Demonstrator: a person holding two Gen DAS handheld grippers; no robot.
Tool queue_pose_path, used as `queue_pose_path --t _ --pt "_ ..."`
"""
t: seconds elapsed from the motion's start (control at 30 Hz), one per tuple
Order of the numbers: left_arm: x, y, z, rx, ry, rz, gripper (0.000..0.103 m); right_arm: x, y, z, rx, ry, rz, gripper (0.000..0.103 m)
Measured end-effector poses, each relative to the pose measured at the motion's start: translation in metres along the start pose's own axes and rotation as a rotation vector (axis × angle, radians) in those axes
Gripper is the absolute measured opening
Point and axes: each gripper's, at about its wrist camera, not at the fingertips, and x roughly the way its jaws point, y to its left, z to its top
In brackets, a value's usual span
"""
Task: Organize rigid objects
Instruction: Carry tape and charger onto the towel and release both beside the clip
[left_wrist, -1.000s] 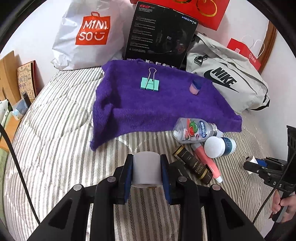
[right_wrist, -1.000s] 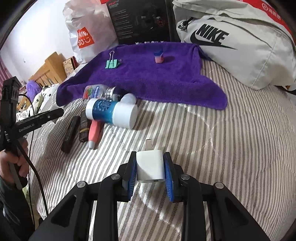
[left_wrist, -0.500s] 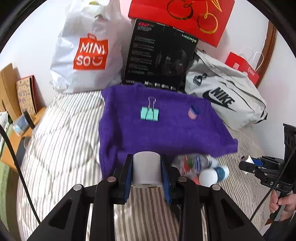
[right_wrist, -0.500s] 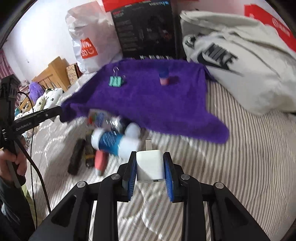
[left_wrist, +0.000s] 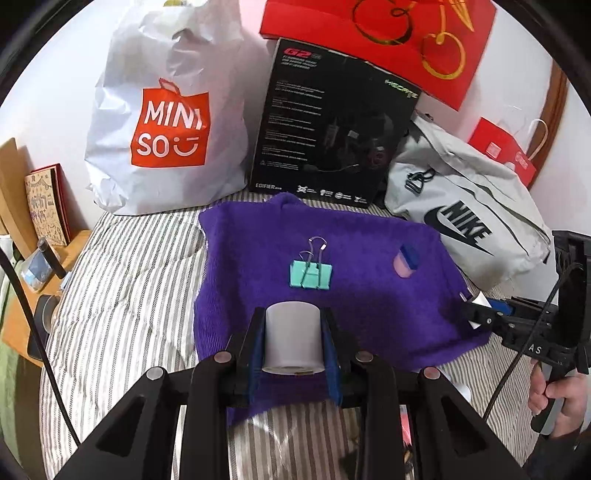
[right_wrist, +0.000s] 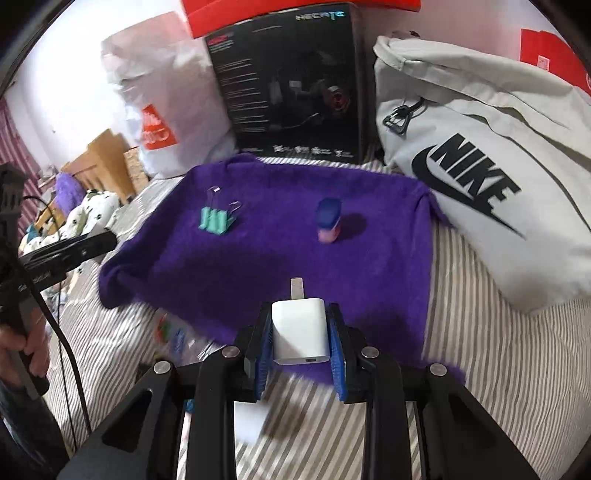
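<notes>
My left gripper (left_wrist: 293, 341) is shut on a white cylinder (left_wrist: 293, 338) and holds it over the near edge of the purple towel (left_wrist: 369, 306). My right gripper (right_wrist: 300, 332) is shut on a white USB charger (right_wrist: 300, 330), also over the towel's (right_wrist: 258, 258) near edge. A teal binder clip (left_wrist: 309, 273) and a small pink bottle with a blue cap (left_wrist: 404, 260) sit on the towel. Both also show in the right wrist view: the clip (right_wrist: 216, 219), the bottle (right_wrist: 328, 219).
A Miniso bag (left_wrist: 166, 122), a black box (left_wrist: 332, 129) and a grey Nike bag (left_wrist: 461, 218) line the back of the striped bed (left_wrist: 129, 295). Blurred bottles lie on the bed by the towel's near left corner (right_wrist: 173, 332). A wooden nightstand (left_wrist: 22, 258) stands left.
Both grippers have moved forward with their objects, from over the striped bed to over the towel's near edge. The loose bottles have dropped below and behind them.
</notes>
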Motion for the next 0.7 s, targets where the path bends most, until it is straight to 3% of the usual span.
queue_pose_path --t 0.33,0.7 --pt "0.034 0.007 0.023 -0.023 0.015 0.005 0.027 0.031 -0.026 0.036 0.010 0.032 -0.054 0.028" --pt "0.085 0.017 0.029 -0.058 0.076 0.063 0.027 0.076 -0.034 0.053 -0.043 0.089 -0.142 0.028"
